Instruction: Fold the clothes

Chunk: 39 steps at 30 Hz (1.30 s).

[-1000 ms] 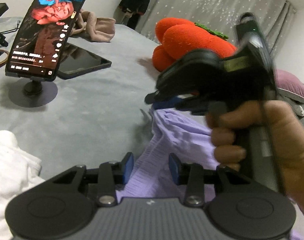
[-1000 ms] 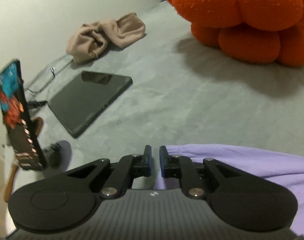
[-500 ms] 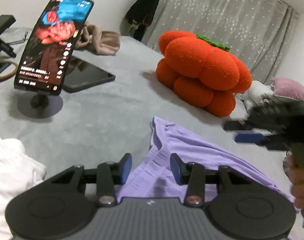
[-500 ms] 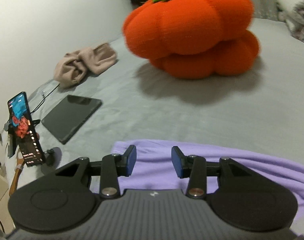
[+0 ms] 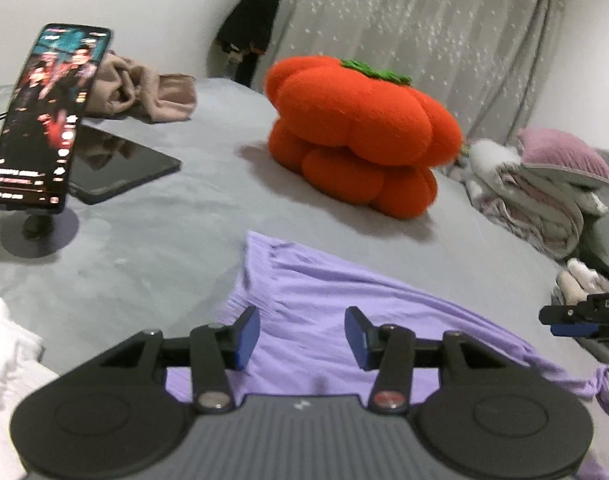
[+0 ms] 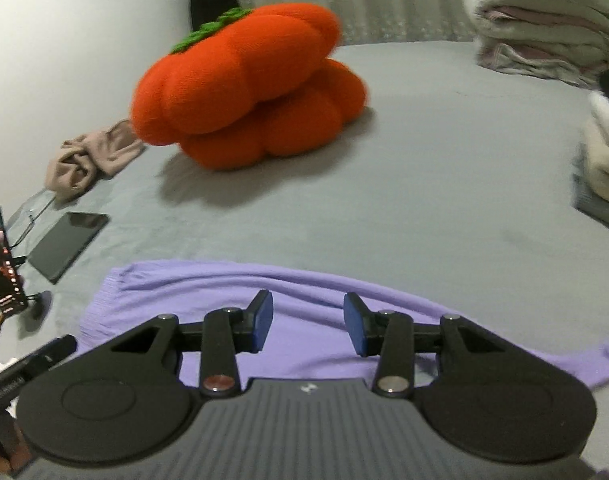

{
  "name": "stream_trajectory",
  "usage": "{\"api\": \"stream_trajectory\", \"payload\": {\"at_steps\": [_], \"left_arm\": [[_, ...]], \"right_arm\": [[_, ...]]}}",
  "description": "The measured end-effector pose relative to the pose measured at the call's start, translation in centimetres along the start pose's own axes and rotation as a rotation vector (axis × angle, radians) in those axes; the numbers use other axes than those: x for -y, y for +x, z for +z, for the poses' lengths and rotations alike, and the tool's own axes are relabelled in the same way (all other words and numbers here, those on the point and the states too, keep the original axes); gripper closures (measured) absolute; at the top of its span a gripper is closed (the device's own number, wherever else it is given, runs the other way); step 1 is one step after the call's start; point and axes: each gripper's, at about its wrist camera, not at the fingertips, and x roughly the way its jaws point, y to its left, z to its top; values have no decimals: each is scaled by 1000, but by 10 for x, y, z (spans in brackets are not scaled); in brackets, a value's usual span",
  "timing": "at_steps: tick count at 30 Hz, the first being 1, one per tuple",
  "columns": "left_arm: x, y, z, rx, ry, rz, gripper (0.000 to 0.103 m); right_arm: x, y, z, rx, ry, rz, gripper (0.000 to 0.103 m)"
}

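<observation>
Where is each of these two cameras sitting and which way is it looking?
Left wrist view: on the left claw, looking forward and down across the purple garment on the grey bed; its own open fingers show, plus the right claw's tip at the right edge.
Right wrist view: on the right claw, looking over the same garment; own open fingers show.
Shared: garment, orange pumpkin cushion, phone on stand, tablet.
</observation>
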Motion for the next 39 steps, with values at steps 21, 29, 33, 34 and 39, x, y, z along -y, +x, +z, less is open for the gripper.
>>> {"api": "stream_trajectory", "payload": {"at_steps": [21, 29, 33, 34, 39], "left_arm": [[149, 21, 6, -101, 250, -187, 2], [174, 54, -7, -172, 239, -236, 30], [176, 61, -14, -195, 248, -270, 43], [178, 62, -16, -199, 253, -276, 46], [186, 63, -24, -205, 302, -302, 48]], "right_arm": [[103, -74, -19, 108, 144, -218, 48], [139, -77, -28, 82, 114, -332, 51], [169, -72, -31, 65, 245, -317, 61], [177, -71, -33, 62, 288, -305, 65], [193, -63, -34, 98, 405, -261, 75]]}}
